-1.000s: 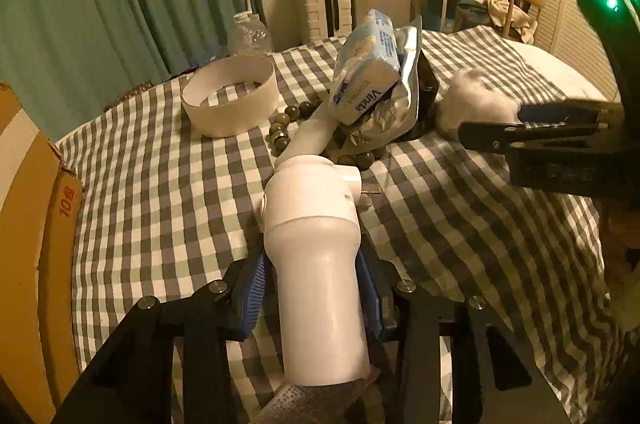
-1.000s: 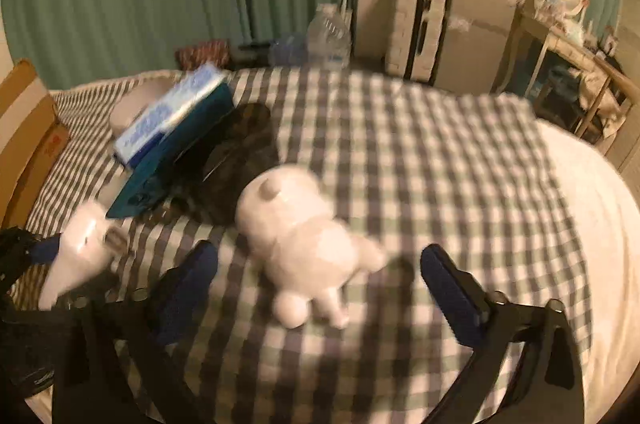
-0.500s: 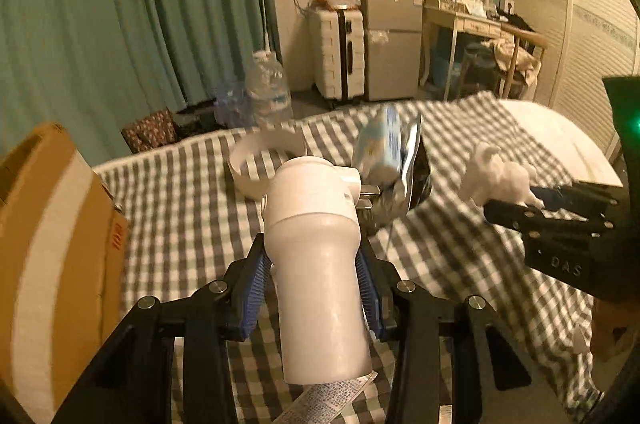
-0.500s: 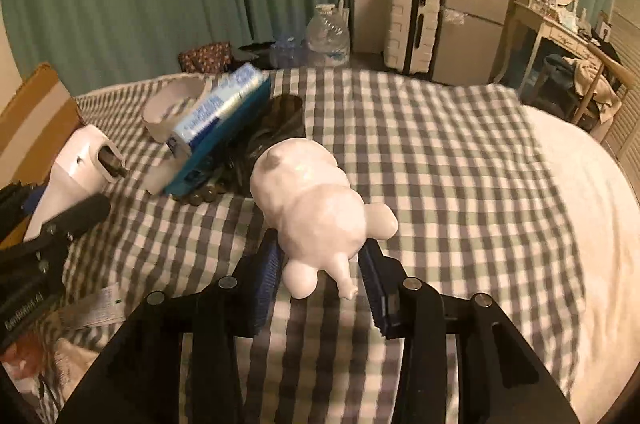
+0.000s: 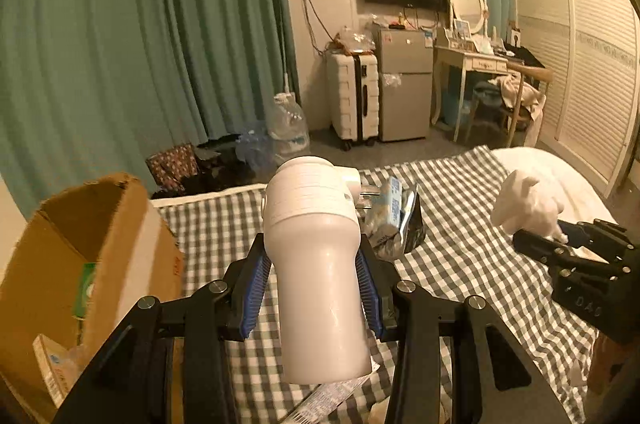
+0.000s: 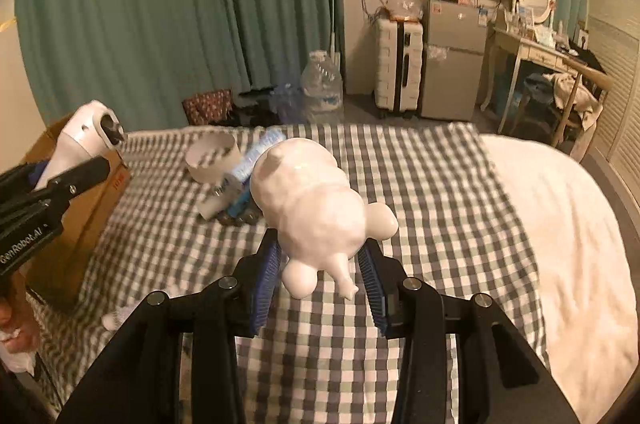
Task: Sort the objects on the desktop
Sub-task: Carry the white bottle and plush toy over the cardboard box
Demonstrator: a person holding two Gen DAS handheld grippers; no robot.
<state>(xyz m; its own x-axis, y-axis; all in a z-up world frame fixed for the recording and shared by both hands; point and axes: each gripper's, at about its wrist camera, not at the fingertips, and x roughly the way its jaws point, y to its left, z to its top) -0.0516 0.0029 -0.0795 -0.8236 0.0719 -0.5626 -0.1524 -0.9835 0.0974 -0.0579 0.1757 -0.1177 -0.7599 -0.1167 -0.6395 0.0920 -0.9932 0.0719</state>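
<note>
A: From the left wrist view, our left claw (image 5: 312, 288) is clamped on a white plastic device (image 5: 316, 264); the blue pads (image 5: 254, 294) press its narrow body on both sides, and its wide round head points away from us toward twelve o'clock.

B: At nine o'clock we see the open cardboard box (image 5: 96, 256), with some packets inside near its bottom. The checked cloth (image 5: 460, 264) covers the bed below the device.

A: Just past the device's head, at about one o'clock, a blue-and-white tissue pack (image 5: 390, 208) leans against a crumpled silver bag (image 5: 408, 228). At three o'clock our right claw (image 5: 560, 240) comes in from the side, carrying the white animal figure (image 5: 526, 208).

B: Now the right wrist view. Our right claw (image 6: 322, 288) grips the white animal figure (image 6: 316, 208) by its lower body, blue pads on either side; the figure is lifted off the checked cloth (image 6: 440, 224), head toward eleven o'clock.

A: At nine o'clock the left claw (image 6: 52, 172) shows with the white plastic device (image 6: 84, 140) held up above the cardboard box (image 6: 88, 208).

B: Behind the figure, at eleven o'clock, a white paper ring (image 6: 212, 156) stands on the cloth, and the tissue pack (image 6: 256, 156) lies just beside it, partly hidden by the figure.
</note>
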